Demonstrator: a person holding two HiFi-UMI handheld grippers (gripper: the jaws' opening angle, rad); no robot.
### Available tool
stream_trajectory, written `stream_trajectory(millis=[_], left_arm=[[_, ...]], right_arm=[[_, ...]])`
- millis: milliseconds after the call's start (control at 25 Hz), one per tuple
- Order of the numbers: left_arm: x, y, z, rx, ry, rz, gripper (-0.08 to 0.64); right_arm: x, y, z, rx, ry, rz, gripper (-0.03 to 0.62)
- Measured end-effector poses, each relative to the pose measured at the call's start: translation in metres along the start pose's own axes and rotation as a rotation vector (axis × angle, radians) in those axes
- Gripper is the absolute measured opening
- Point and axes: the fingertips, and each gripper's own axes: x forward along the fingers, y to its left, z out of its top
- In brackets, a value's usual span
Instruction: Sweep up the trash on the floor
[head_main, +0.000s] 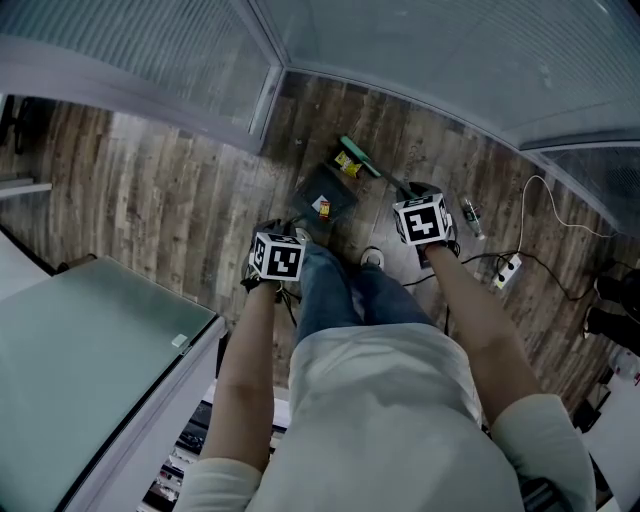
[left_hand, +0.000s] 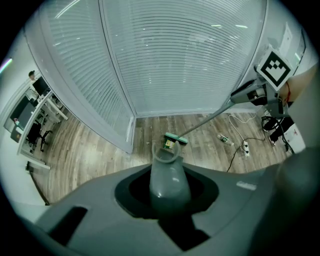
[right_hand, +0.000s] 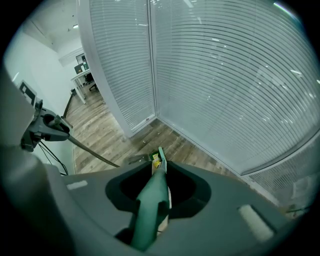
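Item, near: left gripper (head_main: 280, 250), fingers clenching the grey dustpan handle (left_hand: 169, 182)

Item, near: right gripper (head_main: 425, 222), fingers clamping the green broom handle (right_hand: 151, 202)

Item, right of it: small bottle (head_main: 470, 216) and power strip (head_main: 507, 268), lying well apart from the pan

Item, middle: dustpan (head_main: 325, 192), sitting on the floor (head_main: 180, 190) and already holding a red-and-yellow scrap (head_main: 322, 207)

Item, farther: yellow wrapper (head_main: 347, 164), lying between the pan's far edge and the broom head (head_main: 360, 157)

Handling note, as a judgement: the pan lip is needing firm pressure against the boards while the broom is drawing the wrapper nearward in one short, low stroke, so that nothing is sliding underneath or skipping past
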Motion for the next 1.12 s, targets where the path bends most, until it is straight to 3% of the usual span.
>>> stream_trajectory(millis=[640, 1120], left_arm=[[0.000, 0.000, -0.002, 0.008, -0.004, 0.003, 0.092], [-0.001, 0.000, -0.007, 0.012, -0.012, 0.003, 0.092]], right_arm=[[-0.019, 0.029, -0.030, -0.016, 0.018, 0.082, 0.101], [-0.036, 0.062, -0.047, 0.045, 0.030, 0.119, 0.101]])
